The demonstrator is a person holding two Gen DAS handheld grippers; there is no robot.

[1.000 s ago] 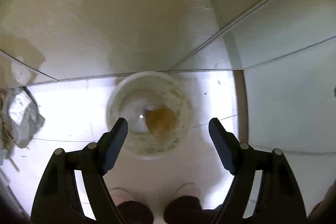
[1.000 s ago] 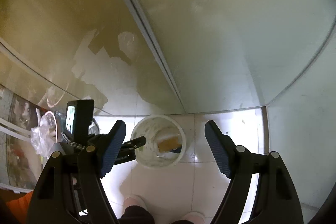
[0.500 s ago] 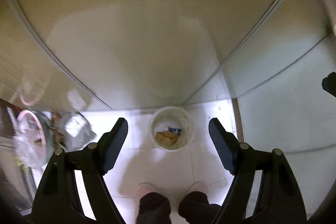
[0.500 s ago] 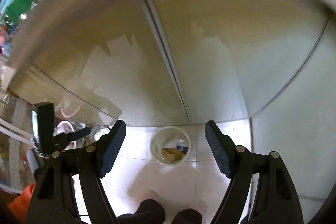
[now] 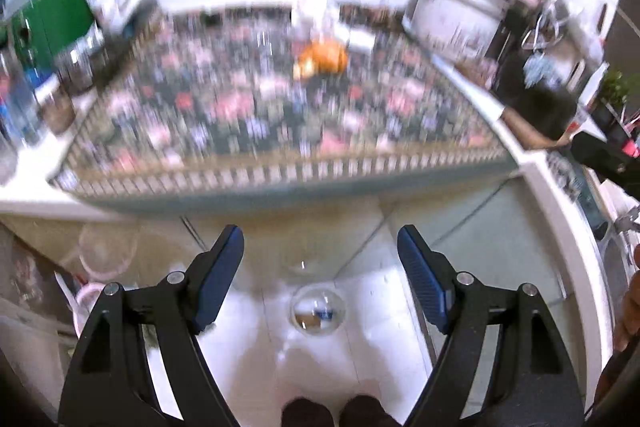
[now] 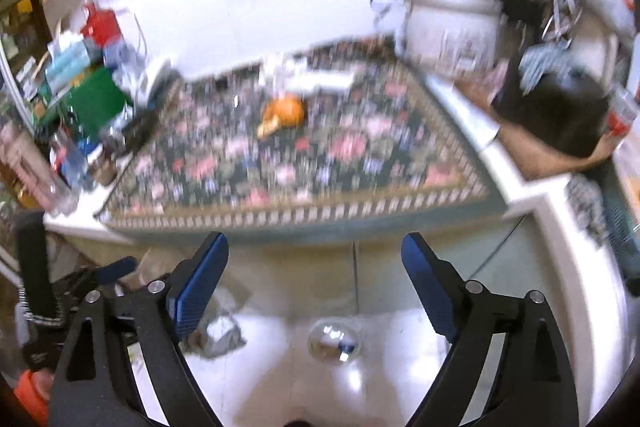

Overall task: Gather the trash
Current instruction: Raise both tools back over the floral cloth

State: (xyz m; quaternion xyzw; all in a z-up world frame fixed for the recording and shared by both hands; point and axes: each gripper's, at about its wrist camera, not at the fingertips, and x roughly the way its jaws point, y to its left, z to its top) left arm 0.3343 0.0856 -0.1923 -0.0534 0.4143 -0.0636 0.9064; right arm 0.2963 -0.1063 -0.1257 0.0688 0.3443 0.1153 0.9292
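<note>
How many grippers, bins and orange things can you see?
Grippers: 2, left gripper and right gripper, both empty
Bins: 1, round bin on the floor
Orange things: 1, orange item on the floral cloth
Total: 4

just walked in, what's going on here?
A person is collecting trash with a handheld gripper in each hand. Both the left gripper and right gripper are empty; the right one's jaws are opening. Below on the tiled floor sits a white bucket with scraps inside. Ahead is a table with a floral tablecloth, where an orange crumpled piece lies, likely the next pickup. The pictures are motion-blurred.
</note>
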